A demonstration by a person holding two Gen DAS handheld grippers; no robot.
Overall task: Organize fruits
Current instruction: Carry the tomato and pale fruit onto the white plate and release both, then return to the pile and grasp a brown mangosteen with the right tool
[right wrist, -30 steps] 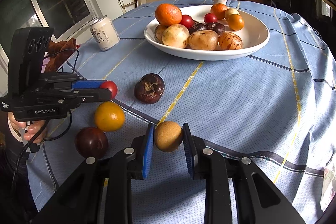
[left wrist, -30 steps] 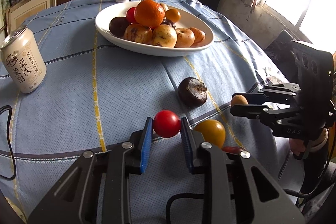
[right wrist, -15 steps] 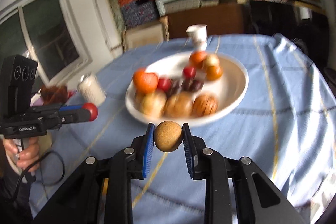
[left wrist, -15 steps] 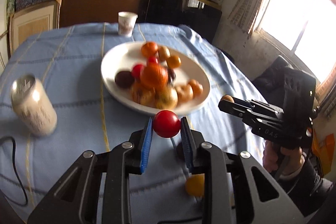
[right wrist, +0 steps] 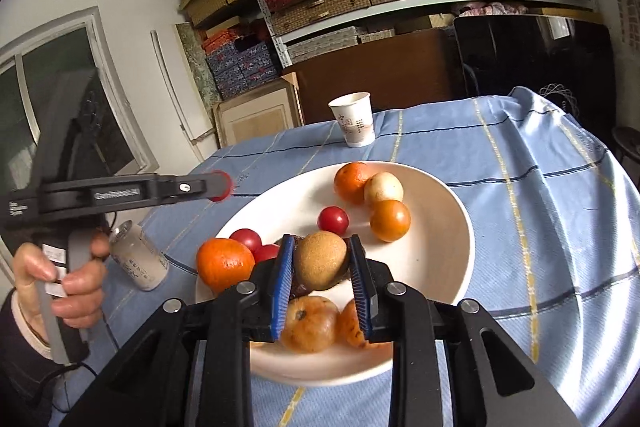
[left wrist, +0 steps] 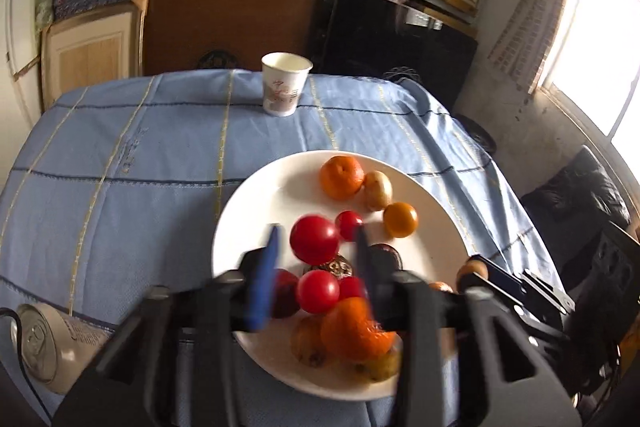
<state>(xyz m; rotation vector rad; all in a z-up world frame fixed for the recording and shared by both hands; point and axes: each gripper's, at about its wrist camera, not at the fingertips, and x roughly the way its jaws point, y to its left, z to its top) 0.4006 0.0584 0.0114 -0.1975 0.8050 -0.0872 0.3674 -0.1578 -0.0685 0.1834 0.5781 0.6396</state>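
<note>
A white bowl [left wrist: 256, 211] [right wrist: 448, 239] of mixed fruit stands on the blue tablecloth. My left gripper [left wrist: 314, 255] is above the bowl with its jaws spread; the red tomato [left wrist: 315, 239] sits between them, clear of both pads. In the right wrist view the left gripper [right wrist: 218, 185] shows with the red tomato at its tip. My right gripper [right wrist: 320, 267] is shut on a brown round fruit [right wrist: 320, 258] and holds it above the bowl's near side. The right gripper also shows at the right of the left wrist view [left wrist: 472, 269].
A paper cup [left wrist: 285, 83] [right wrist: 354, 119] stands behind the bowl. A drink can [left wrist: 48, 347] [right wrist: 138, 259] lies left of the bowl. Oranges [left wrist: 341, 176], small tomatoes [right wrist: 333, 219] and dark fruits fill the bowl. Shelves and a cabinet stand behind the table.
Both grippers have moved forward over the bowl with their fruits. The left jaws have opened and the red tomato is loose between them. The right gripper stays shut on its fruit.
</note>
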